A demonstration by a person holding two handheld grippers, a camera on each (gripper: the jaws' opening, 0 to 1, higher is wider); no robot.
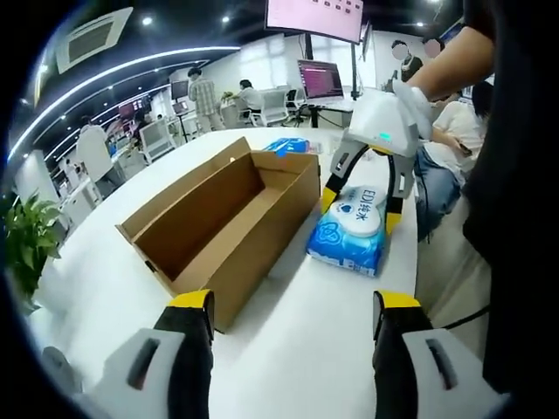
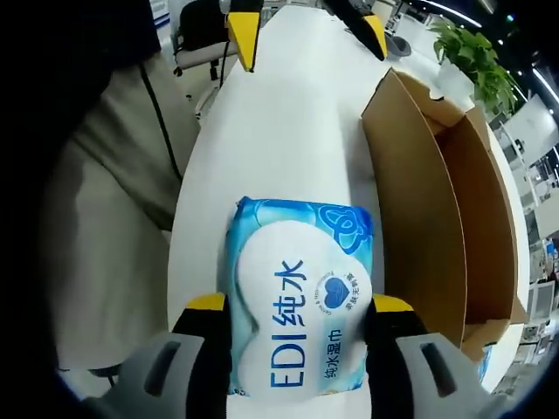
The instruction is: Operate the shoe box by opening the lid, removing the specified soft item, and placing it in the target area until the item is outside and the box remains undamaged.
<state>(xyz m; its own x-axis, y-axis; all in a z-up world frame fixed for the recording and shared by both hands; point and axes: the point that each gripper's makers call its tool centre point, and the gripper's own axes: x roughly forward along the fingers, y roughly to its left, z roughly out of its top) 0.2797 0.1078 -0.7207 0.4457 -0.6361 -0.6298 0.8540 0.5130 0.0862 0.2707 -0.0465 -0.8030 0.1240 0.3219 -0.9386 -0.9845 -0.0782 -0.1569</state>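
Note:
An open brown shoe box (image 1: 223,223) lies on the white table (image 1: 323,332), its inside bare. Beside its right wall a blue and white pack of wet wipes (image 1: 349,229) rests flat on the table. My right gripper (image 1: 361,208) comes down from the upper right with a yellow-tipped finger on each side of the pack. In the right gripper view the pack (image 2: 297,305) sits between the jaws of the right gripper (image 2: 297,312), touching both, with the box (image 2: 437,201) to its right. My left gripper (image 1: 295,305) stands open over bare table, and its tips (image 2: 306,30) show at the top.
A small blue packet (image 1: 288,146) lies behind the box. A potted plant (image 1: 26,244) stands at the table's left end. The table edge runs close by the pack, with a person's clothing (image 2: 105,218) just beyond. People, chairs and monitors (image 1: 319,78) fill the office behind.

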